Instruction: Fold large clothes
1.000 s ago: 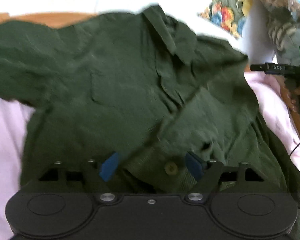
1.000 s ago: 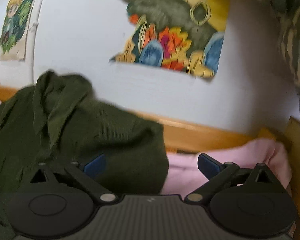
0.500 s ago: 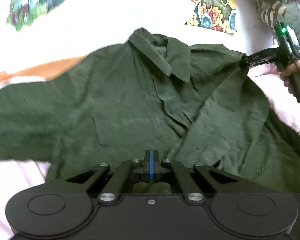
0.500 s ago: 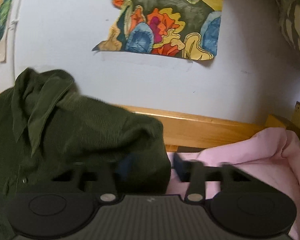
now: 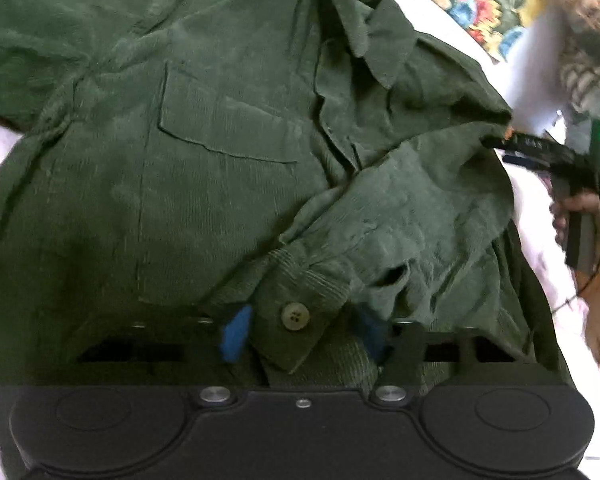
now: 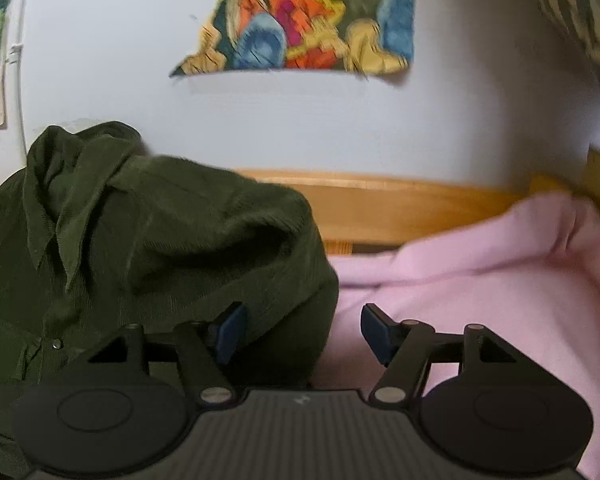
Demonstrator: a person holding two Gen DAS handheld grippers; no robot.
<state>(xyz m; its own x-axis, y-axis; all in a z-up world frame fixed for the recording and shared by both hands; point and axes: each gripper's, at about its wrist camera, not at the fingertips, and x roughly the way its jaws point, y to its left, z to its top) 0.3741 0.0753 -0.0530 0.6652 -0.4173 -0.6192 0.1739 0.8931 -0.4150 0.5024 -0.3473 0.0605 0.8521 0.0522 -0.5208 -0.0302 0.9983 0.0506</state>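
Observation:
A dark green corduroy shirt (image 5: 228,168) lies front up on a pink sheet, collar away from me, one sleeve folded across its chest. My left gripper (image 5: 300,334) is open, its blue pads either side of the buttoned sleeve cuff (image 5: 296,316). My right gripper (image 6: 300,332) is open at the shirt's right shoulder fold (image 6: 220,248), the left pad against the cloth. The right gripper also shows in the left wrist view (image 5: 540,152), at the shoulder edge.
The pink sheet (image 6: 480,288) covers the bed to the right. A wooden bed rail (image 6: 400,204) runs behind, under a white wall with a colourful poster (image 6: 300,28). A hand (image 5: 580,216) holds the right gripper's handle.
Both grippers were shut half a second ago and are open now. The sleeve cuff now lies on the shirt front between my left pads. The left camera has dropped closer to the shirt.

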